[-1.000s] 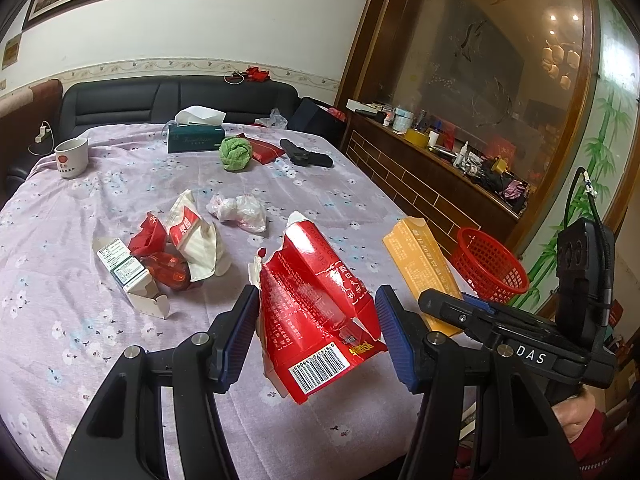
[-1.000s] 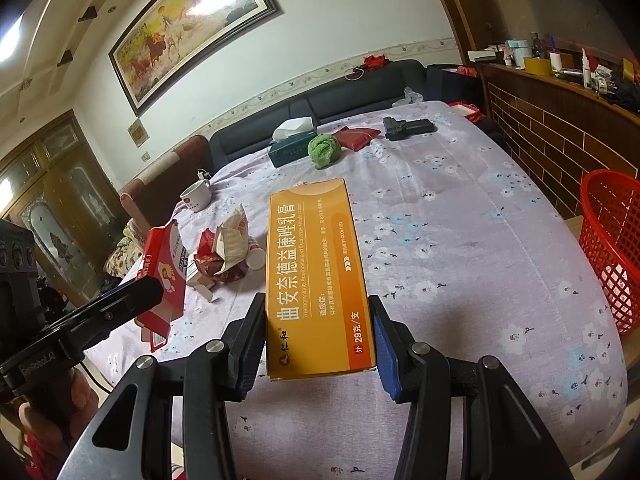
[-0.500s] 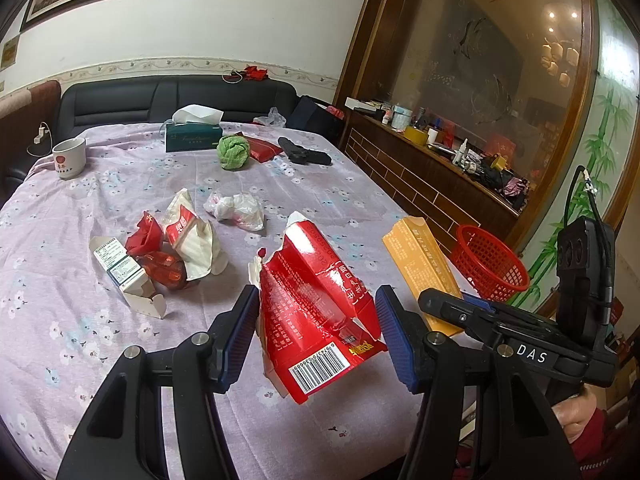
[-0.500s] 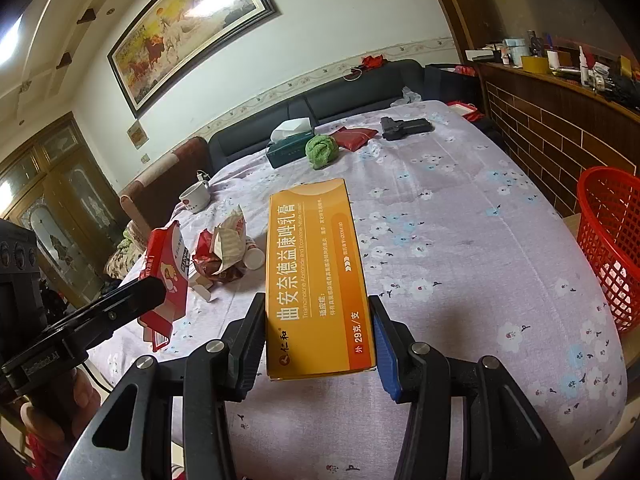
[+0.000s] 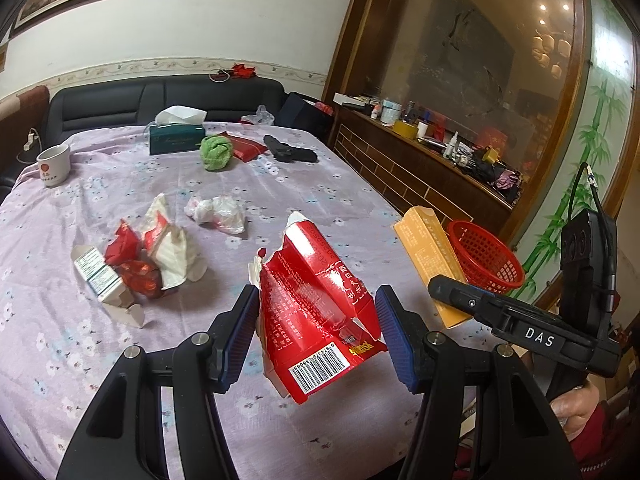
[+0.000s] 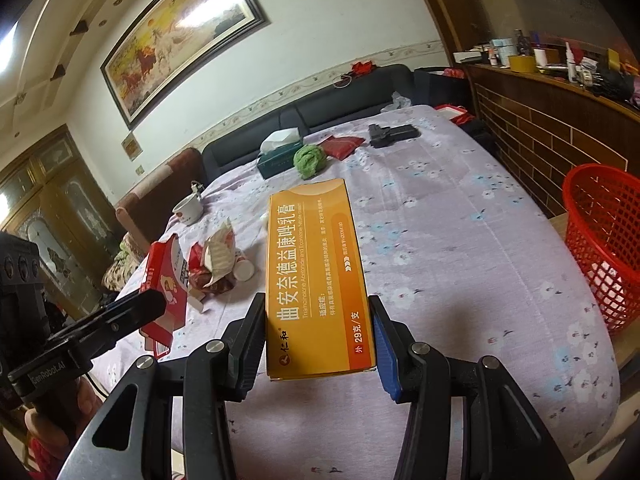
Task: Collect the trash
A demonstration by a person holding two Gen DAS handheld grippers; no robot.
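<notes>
My left gripper point(image 5: 318, 332) is shut on a torn red carton point(image 5: 316, 304) and holds it above the near part of the table. My right gripper point(image 6: 318, 344) is shut on a long orange medicine box point(image 6: 318, 276), also held above the table. The orange box point(image 5: 430, 264) and the right gripper show at the right in the left wrist view; the red carton point(image 6: 166, 284) shows at the left in the right wrist view. A red mesh basket point(image 6: 604, 240) stands off the table's right edge, also seen in the left wrist view point(image 5: 486, 258).
On the purple flowered tablecloth point(image 5: 100, 200) lie a pile of red and white wrappers with a small box point(image 5: 140, 264), a crumpled plastic bag point(image 5: 218, 214), a green ball point(image 5: 216, 152), a tissue box point(image 5: 176, 136), a mug point(image 5: 54, 164) and a black item point(image 5: 290, 152). A brick ledge runs along the right.
Both grippers have drawn back and up a little with their loads; the table items sit slightly farther away. The grips have not changed.
</notes>
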